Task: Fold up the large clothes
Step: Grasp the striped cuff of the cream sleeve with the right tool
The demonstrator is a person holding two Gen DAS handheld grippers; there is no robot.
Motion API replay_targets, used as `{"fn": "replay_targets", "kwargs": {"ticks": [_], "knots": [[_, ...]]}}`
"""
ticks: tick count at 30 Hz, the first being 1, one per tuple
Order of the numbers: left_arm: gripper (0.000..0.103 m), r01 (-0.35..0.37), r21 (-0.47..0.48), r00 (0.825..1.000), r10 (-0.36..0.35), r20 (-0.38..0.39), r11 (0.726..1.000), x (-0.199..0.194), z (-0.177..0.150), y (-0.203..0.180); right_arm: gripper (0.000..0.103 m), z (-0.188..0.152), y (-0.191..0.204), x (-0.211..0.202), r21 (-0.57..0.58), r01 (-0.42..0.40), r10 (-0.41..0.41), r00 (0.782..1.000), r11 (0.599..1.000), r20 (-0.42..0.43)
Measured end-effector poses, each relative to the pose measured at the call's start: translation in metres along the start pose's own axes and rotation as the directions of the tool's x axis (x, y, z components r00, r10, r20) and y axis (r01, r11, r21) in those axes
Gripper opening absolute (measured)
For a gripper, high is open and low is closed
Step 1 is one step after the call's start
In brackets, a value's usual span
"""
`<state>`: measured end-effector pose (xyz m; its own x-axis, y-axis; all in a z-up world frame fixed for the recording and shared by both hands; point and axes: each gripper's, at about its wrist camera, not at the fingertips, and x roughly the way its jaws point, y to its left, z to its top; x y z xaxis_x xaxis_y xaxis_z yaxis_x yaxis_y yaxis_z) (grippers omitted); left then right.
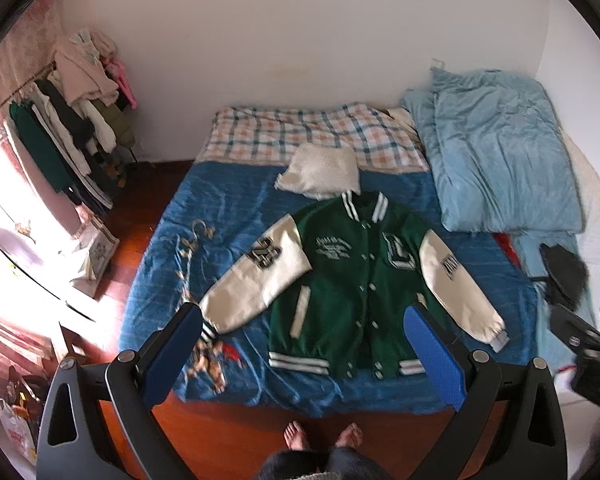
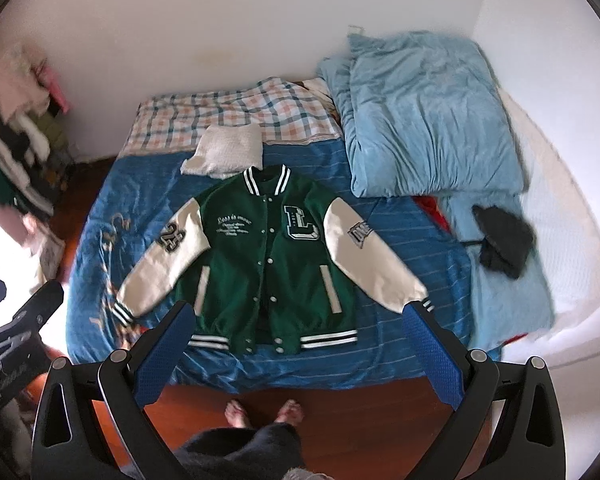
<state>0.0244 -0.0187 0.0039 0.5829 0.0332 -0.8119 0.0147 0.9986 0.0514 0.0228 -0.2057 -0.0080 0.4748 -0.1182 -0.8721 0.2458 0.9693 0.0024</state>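
Note:
A green varsity jacket (image 1: 352,280) with cream sleeves and striped cuffs lies flat, front up, buttoned, sleeves spread, on the blue bedsheet (image 1: 228,216). It also shows in the right wrist view (image 2: 268,264). My left gripper (image 1: 304,320) is open and empty, held high above the bed's near edge. My right gripper (image 2: 300,316) is open and empty, also high above the jacket's hem. The right gripper shows at the right edge of the left wrist view (image 1: 592,344). The left gripper shows at the left edge of the right wrist view (image 2: 24,320).
A white folded garment (image 1: 320,172) lies above the collar. A light blue duvet (image 1: 496,152) is piled at the right, a dark item (image 1: 564,276) below it. A checked blanket (image 1: 308,132) lies at the head. A clothes rack (image 1: 72,120) stands left. The person's bare feet (image 1: 324,436) stand on the wooden floor.

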Motion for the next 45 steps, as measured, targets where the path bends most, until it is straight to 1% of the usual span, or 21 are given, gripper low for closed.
{"fn": "replay_targets", "kwargs": {"ticks": [4, 7, 8, 9, 10, 11, 13, 17, 19, 22, 23, 24, 27, 30, 32, 33, 34, 35, 40, 43, 45], "knots": [[0.103, -0.018, 0.016, 1.000, 0.018, 0.024, 1.000, 0.053, 0.011, 0.003, 0.103, -0.007, -0.044, 0.053, 0.168, 0.044, -0.040, 0.999, 0.985, -0.027], [0.103, -0.058, 0.033, 0.998, 0.057, 0.018, 0.998, 0.098, 0.014, -0.004, 0.102, -0.023, -0.097, 0.113, 0.339, 0.087, -0.058, 0.994, 0.937, -0.093], [0.103, -0.076, 0.039, 0.997, 0.076, 0.002, 0.996, 0.116, 0.014, -0.008, 0.095, -0.031, -0.118, 0.139, 0.401, 0.100, -0.051, 0.990, 0.911, -0.131], [0.103, -0.081, 0.040, 0.997, 0.082, -0.011, 0.996, 0.133, 0.013, -0.011, 0.078, -0.038, -0.138, 0.165, 0.452, 0.106, -0.036, 0.986, 0.886, -0.161], [0.103, -0.094, 0.043, 0.995, 0.095, -0.030, 0.995, 0.150, 0.013, -0.016, 0.069, -0.045, -0.152, 0.180, 0.481, 0.118, -0.033, 0.983, 0.869, -0.181], [0.103, -0.109, 0.045, 0.992, 0.112, -0.060, 0.993, 0.170, 0.013, -0.020, 0.060, -0.057, -0.178, 0.215, 0.556, 0.127, -0.007, 0.977, 0.821, -0.213], [0.103, -0.120, 0.044, 0.987, 0.124, -0.103, 0.992, 0.201, 0.010, -0.026, 0.060, -0.079, -0.216, 0.265, 0.649, 0.141, 0.024, 0.971, 0.748, -0.239], [0.103, -0.206, 0.075, 0.959, 0.217, -0.182, 0.976, 0.283, 0.005, -0.056, 0.061, -0.117, -0.286, 0.371, 0.785, 0.144, 0.098, 0.963, 0.603, -0.252], [0.103, -0.219, 0.089, 0.947, 0.233, -0.220, 0.972, 0.318, 0.001, -0.068, 0.062, -0.133, -0.315, 0.424, 0.838, 0.129, 0.146, 0.960, 0.530, -0.240], [0.103, -0.239, 0.120, 0.921, 0.264, -0.287, 0.964, 0.370, -0.008, -0.081, 0.063, -0.162, -0.356, 0.502, 0.905, 0.139, 0.185, 0.956, 0.401, -0.229], [0.103, -0.242, 0.127, 0.909, 0.271, -0.318, 0.962, 0.394, -0.013, -0.087, 0.063, -0.175, -0.370, 0.529, 0.934, 0.134, 0.195, 0.959, 0.332, -0.207], [0.103, -0.249, 0.127, 0.902, 0.278, -0.330, 0.960, 0.410, -0.015, -0.091, 0.064, -0.184, -0.380, 0.554, 0.949, 0.134, 0.203, 0.959, 0.287, -0.197], [0.103, -0.273, 0.123, 0.886, 0.299, -0.356, 0.954, 0.456, -0.022, -0.102, 0.064, -0.204, -0.409, 0.610, 0.968, 0.164, 0.169, 0.966, 0.192, -0.197], [0.103, -0.289, 0.125, 0.868, 0.315, -0.383, 0.949, 0.500, -0.026, -0.115, 0.066, -0.210, -0.424, 0.640, 0.979, 0.161, 0.124, 0.977, 0.123, -0.176], [0.103, -0.280, 0.123, 0.866, 0.306, -0.394, 0.952, 0.522, -0.026, -0.125, 0.061, -0.198, -0.428, 0.645, 0.980, 0.161, 0.038, 0.985, 0.114, -0.166], [0.103, -0.270, 0.125, 0.870, 0.297, -0.393, 0.955, 0.531, -0.025, -0.130, 0.039, -0.188, -0.428, 0.645, 0.976, 0.174, -0.002, 0.985, 0.134, -0.175], [0.103, -0.256, 0.131, 0.876, 0.288, -0.388, 0.958, 0.539, -0.025, -0.136, 0.023, -0.179, -0.429, 0.645, 0.977, 0.147, -0.019, 0.989, 0.153, -0.146], [0.103, -0.247, 0.144, 0.879, 0.284, -0.382, 0.958, 0.547, -0.024, -0.144, 0.019, -0.165, -0.430, 0.642, 0.973, 0.146, -0.040, 0.989, 0.177, -0.142], [0.103, -0.177, 0.186, 0.903, 0.234, -0.360, 0.967, 0.572, -0.025, -0.175, 0.016, -0.086, -0.456, 0.615, 0.937, 0.114, -0.191, 0.980, 0.331, -0.052], [0.103, -0.148, 0.206, 0.910, 0.215, -0.354, 0.967, 0.588, -0.025, -0.191, 0.016, -0.042, -0.472, 0.606, 0.928, 0.067, -0.199, 0.980, 0.367, 0.008], [0.103, -0.131, 0.198, 0.912, 0.196, -0.359, 0.971, 0.603, -0.025, -0.200, 0.016, -0.002, -0.470, 0.601, 0.901, 0.047, -0.200, 0.979, 0.432, 0.045]]}}
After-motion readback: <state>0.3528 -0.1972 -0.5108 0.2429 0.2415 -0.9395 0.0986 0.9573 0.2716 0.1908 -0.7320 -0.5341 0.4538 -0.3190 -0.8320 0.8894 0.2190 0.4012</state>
